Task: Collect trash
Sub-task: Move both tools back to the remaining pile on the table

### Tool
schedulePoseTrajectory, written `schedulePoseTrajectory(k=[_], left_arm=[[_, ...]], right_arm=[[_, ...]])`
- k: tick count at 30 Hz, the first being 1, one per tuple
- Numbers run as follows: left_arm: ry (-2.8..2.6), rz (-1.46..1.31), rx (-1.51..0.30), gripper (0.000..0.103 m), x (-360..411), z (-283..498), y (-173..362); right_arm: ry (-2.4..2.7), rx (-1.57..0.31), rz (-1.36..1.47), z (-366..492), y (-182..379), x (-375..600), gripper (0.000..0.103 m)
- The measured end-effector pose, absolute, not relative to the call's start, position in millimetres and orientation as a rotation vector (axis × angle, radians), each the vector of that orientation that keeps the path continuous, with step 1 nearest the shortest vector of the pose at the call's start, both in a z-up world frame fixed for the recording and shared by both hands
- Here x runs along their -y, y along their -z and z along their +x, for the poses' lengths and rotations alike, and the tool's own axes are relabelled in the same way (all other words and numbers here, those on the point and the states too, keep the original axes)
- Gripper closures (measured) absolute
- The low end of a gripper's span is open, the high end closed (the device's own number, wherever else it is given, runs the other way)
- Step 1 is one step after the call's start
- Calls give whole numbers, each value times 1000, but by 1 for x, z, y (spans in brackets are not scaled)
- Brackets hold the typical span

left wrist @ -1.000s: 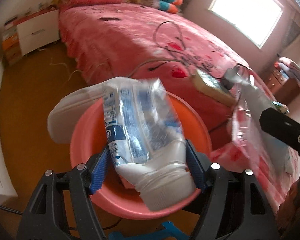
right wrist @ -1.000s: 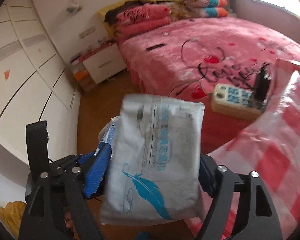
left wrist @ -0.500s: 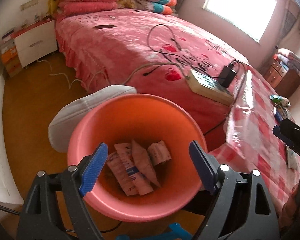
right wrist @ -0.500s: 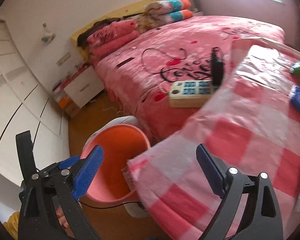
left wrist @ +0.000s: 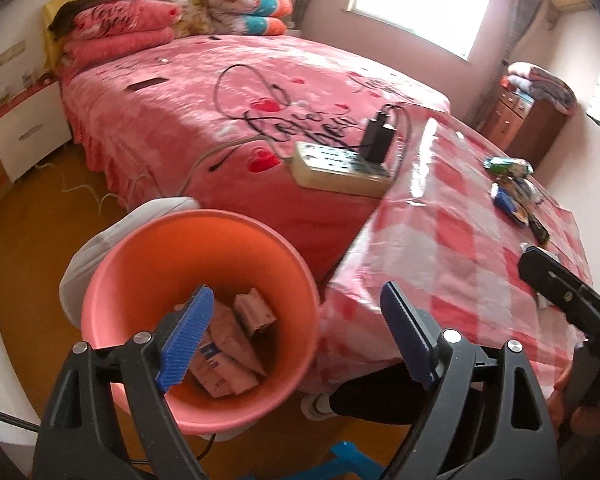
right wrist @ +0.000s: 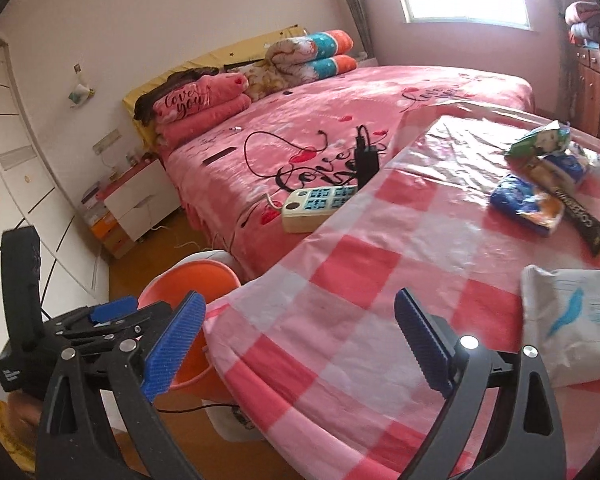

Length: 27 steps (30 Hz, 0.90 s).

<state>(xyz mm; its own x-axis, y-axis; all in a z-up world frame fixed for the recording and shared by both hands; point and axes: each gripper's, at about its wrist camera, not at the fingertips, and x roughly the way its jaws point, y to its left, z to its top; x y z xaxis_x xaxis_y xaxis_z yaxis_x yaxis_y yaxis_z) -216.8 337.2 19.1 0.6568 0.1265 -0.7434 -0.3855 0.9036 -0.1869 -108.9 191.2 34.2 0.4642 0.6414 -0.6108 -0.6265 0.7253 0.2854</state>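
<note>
Both tongs gape empty: the left gripper (left wrist: 296, 340) hangs over the orange bin (left wrist: 140, 248), the nearer right gripper (right wrist: 300, 340) faces a white packet (right wrist: 572, 328) (probably lengthwise away) at its right.

The right gripper (right wrist: 296, 340) is hovering over the near edge of the pink-checked tablecloth (right wrist: 380, 248), its blue jaws standing wide with nothing between them. A white packet with a blue feather (right wrist: 572, 320) is lying at the cloth's right edge, and snack wrappers (right wrist: 540, 184) are clustering toward the far right corner. An orange bin (right wrist: 196, 276) is sitting below the left edge.
</note>
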Motion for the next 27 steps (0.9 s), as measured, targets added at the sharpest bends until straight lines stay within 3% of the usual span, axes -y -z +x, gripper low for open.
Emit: schedulePoseTrajectory(k=[27], left_arm=[[-146, -136, -813, 16, -225, -167, -58]], right_arm=[[-637, -652, 160, -90, -45, -77, 8]])
